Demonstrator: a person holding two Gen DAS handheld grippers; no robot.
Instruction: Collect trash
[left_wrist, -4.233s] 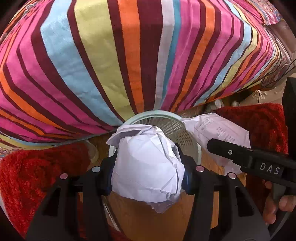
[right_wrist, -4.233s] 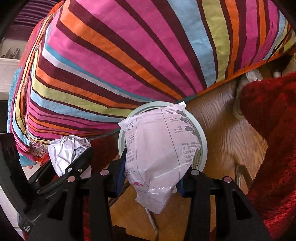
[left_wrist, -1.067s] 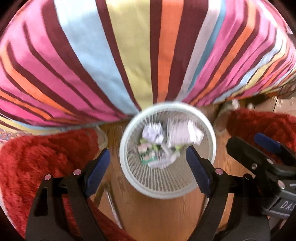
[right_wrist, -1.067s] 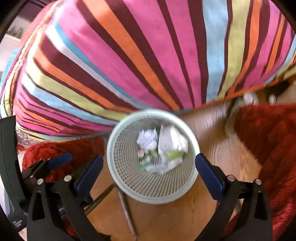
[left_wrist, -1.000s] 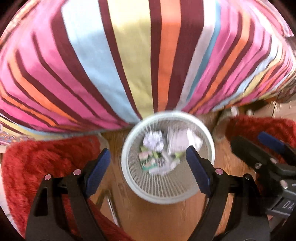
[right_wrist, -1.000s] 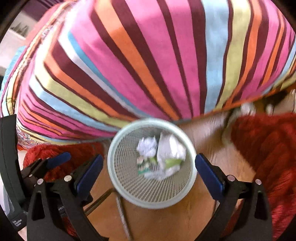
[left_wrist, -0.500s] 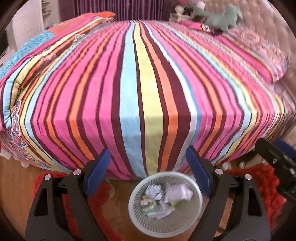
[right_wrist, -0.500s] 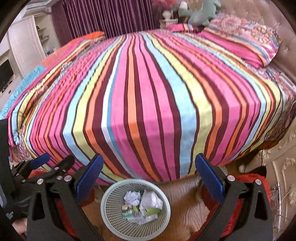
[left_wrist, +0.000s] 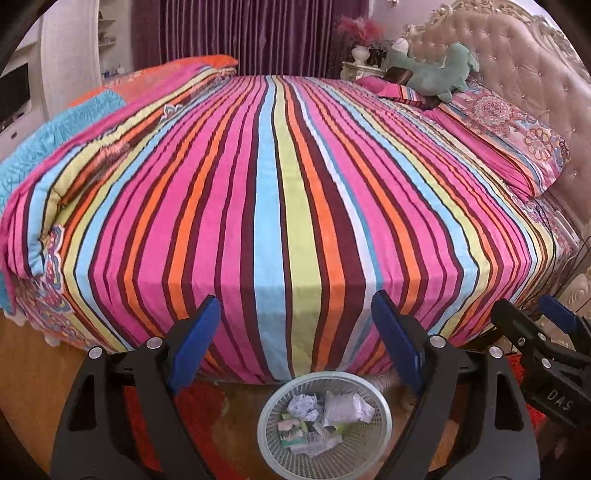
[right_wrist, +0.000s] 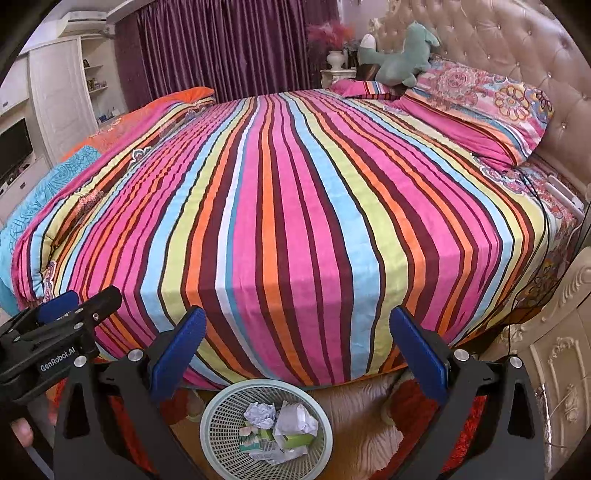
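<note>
Waste basket (left_wrist: 364, 454) with collected trash, on wooden floor (right_wrist: 354, 424) at the foot of the striped bed (left_wrist: 295, 192).

Round mesh basket, upright, mouth facing up; being round, no long axis is evident. Contents: crumpled paper ball (right_wrist: 260, 414), crumpled white wrapper (right_wrist: 295, 422), green-printed packets (right_wrist: 258, 439), lying jumbled with no common direction. Left gripper (left_wrist: 295, 345): jaws spread wide, nothing held, above the basket. Right gripper (right_wrist: 295, 352): jaws spread wide, nothing held. Red rug (right_wrist: 465, 443) beside the basket.
</note>
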